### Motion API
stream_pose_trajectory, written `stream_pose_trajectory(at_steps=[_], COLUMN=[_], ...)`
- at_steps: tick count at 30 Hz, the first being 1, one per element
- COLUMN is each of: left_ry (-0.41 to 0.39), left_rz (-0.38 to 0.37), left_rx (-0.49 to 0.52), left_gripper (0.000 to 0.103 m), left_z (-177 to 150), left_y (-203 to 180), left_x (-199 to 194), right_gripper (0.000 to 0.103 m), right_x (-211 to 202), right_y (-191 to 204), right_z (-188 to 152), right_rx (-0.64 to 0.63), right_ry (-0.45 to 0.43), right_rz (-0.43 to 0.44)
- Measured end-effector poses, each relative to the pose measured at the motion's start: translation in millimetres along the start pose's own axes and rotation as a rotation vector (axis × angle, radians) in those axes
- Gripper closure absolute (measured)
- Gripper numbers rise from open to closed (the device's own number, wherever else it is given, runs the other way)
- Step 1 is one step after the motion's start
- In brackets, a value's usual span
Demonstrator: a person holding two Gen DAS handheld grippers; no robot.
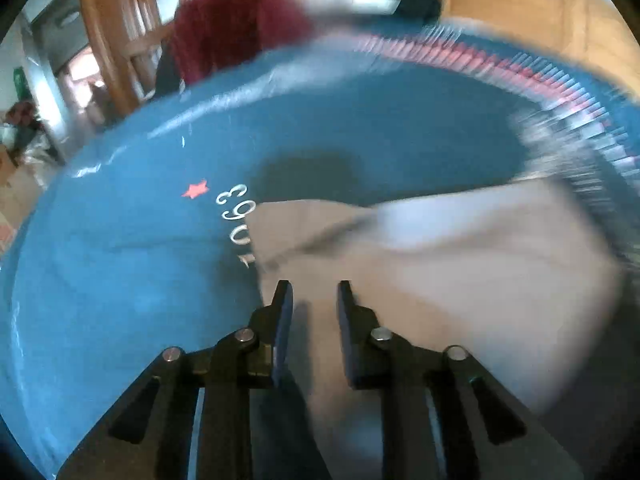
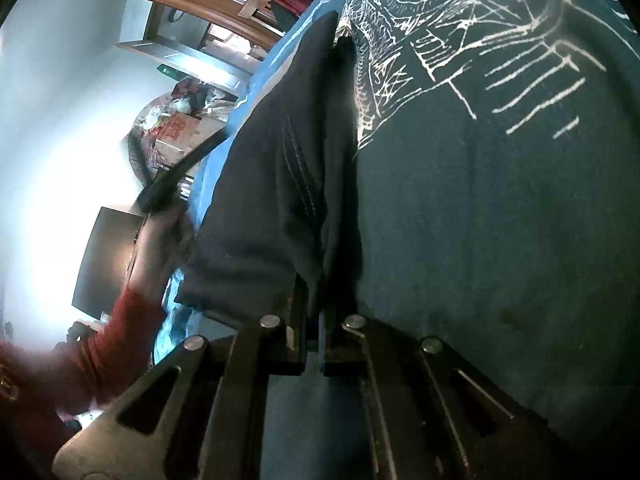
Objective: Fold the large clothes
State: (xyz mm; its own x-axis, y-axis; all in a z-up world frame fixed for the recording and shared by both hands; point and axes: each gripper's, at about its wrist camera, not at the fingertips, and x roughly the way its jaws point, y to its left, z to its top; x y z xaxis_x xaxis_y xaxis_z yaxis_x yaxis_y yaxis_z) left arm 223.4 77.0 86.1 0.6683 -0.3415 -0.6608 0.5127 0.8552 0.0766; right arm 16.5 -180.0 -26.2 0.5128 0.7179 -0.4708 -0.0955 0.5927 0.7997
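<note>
Count, left wrist view: one left gripper, two black fingers spread apart with nothing between them, jaws released. Beneath and just ahead lies one pale grey fabric piece, blurred toward the right; whether it is a separate garment or part of another cannot be told. It rests on one blue cloth-covered surface bearing one small red star print and white digits partly hidden under the grey fabric's edge. One striped pink and white band curves along the far side, heavily motion-blurred. One dark red fuzzy item sits at the far edge, beside curved wooden furniture.

Count, right wrist view: one right gripper, jaws clenched on a fold of one dark navy garment with white line-drawing print. The pinched fold, with two rows of pale stitching, rises from the fingertips and runs straight ahead along the finger axis, toward the top of the frame. The garment's printed body fills the right half of the view, print at the far end; its overall long axis cannot be judged. One dark red sleeve of the person shows at lower left. One cardboard box stands in the background.
</note>
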Motion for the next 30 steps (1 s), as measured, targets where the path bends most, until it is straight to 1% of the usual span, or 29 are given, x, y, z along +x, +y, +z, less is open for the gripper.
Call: stream_pose_trajectory(at_steps=[1, 3, 4, 5, 6, 7, 8, 9, 10, 11, 12, 13, 14, 15, 16, 17, 18, 19, 20, 21, 22, 23, 24, 25, 26, 28, 29, 30], left_ry=[-0.029, -0.038, -0.015, 0.037, 0.076, 0.088, 0.065, 0.086, 0.091, 0.083, 0.07, 0.044, 0.016, -0.014, -0.037, -0.051, -0.05, -0.047, -0.026, 0.004, 0.054, 0.072, 0.058, 0.06, 0.061, 0.058, 0.056, 0.052], left_rz=[-0.048, -0.205, -0.255, -0.3, -0.301, -0.248, -0.215, -0.224, -0.225, -0.24, -0.24, -0.228, -0.215, -0.205, -0.185, -0.168, -0.154, -0.156, -0.172, -0.166, -0.143, -0.137, -0.137, -0.141, -0.141, -0.133, -0.129, -0.129], left_rx=[0.025, 0.063, 0.09, 0.151, 0.197, 0.236, 0.238, 0.231, 0.228, 0.212, 0.199, 0.181, 0.151, 0.102, 0.06, 0.02, -0.027, -0.048, -0.072, -0.073, -0.073, -0.073, -0.077, -0.08, -0.076, -0.071, -0.074, -0.079], left_gripper=[0.083, 0.082, 0.082, 0.081, 0.082, 0.084, 0.084, 0.08, 0.076, 0.075, 0.075, 0.075, 0.075, 0.074, 0.068, 0.066, 0.065, 0.065, 0.065, 0.064, 0.064, 0.065, 0.065, 0.064, 0.064, 0.061, 0.059, 0.057], left_z=[-14, -54, -72, -97, -115, -133, -146, -148, -147, -144, -142, -141, -137, -131, -126, -122, -119, -119, -120, -121, -129, -135, -138, -137, -138, -144, -148, -151], left_y=[-16, -51, -69, -94, -110, -125, -131, -133, -134, -134, -130, -123, -120, -111, -100, -90, -79, -77, -74, -75, -77, -79, -78, -77, -76, -76, -75, -75], left_x=[-28, -79, -93, -101, -101, -102, -110, -116, -124, -138, -146, -155, -164, -168, -166, -165, -156, -150, -137, -124, -108, -102, -104, -107, -115, -125, -131, -133], right_gripper=[0.103, 0.103, 0.103, 0.103, 0.103, 0.103, 0.103, 0.103, 0.1, 0.093, 0.091, 0.082, 0.07, 0.064, 0.06, 0.061, 0.062, 0.065, 0.072, 0.077, 0.087, 0.091, 0.098, 0.103, 0.103, 0.102, 0.1, 0.098], right_x=[-1, -2, -3, -4, -4, -4, -5, -8, -12, -20, -28, -37, -49, -61, -66, -66, -59, -49, -30, -15, 0, 16, 29, 28, 23, 9, 5, 10], right_y=[0, 0, 0, 0, 1, 2, 4, 10, 18, 32, 46, 60, 79, 100, 115, 128, 139, 143, 142, 136, 126, 110, 91, 82, 85, 108, 117, 123], right_z=[0, -1, -2, -1, -1, 0, 0, 0, -1, -2, -4, -6, -8, -9, -9, -5, 1, 6, 15, 20, 25, 28, 29, 31, 33, 45, 55, 72], right_rx=[0.001, 0.001, 0.002, 0.003, 0.004, 0.005, 0.006, 0.001, -0.014, -0.043, -0.071, -0.11, -0.165, -0.227, -0.269, -0.305, -0.345, -0.369, -0.385, -0.389, -0.386, -0.363, -0.318, -0.282, -0.273, -0.34, -0.371, -0.396], right_ry=[0.0, 0.0, 0.001, 0.001, 0.005, 0.01, 0.013, 0.016, 0.02, 0.026, 0.024, 0.011, -0.022, -0.07, -0.103, -0.125, -0.131, -0.124, -0.098, -0.07, -0.026, 0.032, 0.105, 0.124, 0.12, 0.066, 0.03, 0.007], right_rz=[0.001, 0.0, -0.002, -0.004, -0.008, -0.012, -0.022, -0.054, -0.092, -0.15, -0.189, -0.218, -0.257, -0.291, -0.296, -0.292, -0.286, -0.284, -0.298, -0.318, -0.354, -0.401, -0.453, -0.46, -0.449, -0.455, -0.442, -0.431])
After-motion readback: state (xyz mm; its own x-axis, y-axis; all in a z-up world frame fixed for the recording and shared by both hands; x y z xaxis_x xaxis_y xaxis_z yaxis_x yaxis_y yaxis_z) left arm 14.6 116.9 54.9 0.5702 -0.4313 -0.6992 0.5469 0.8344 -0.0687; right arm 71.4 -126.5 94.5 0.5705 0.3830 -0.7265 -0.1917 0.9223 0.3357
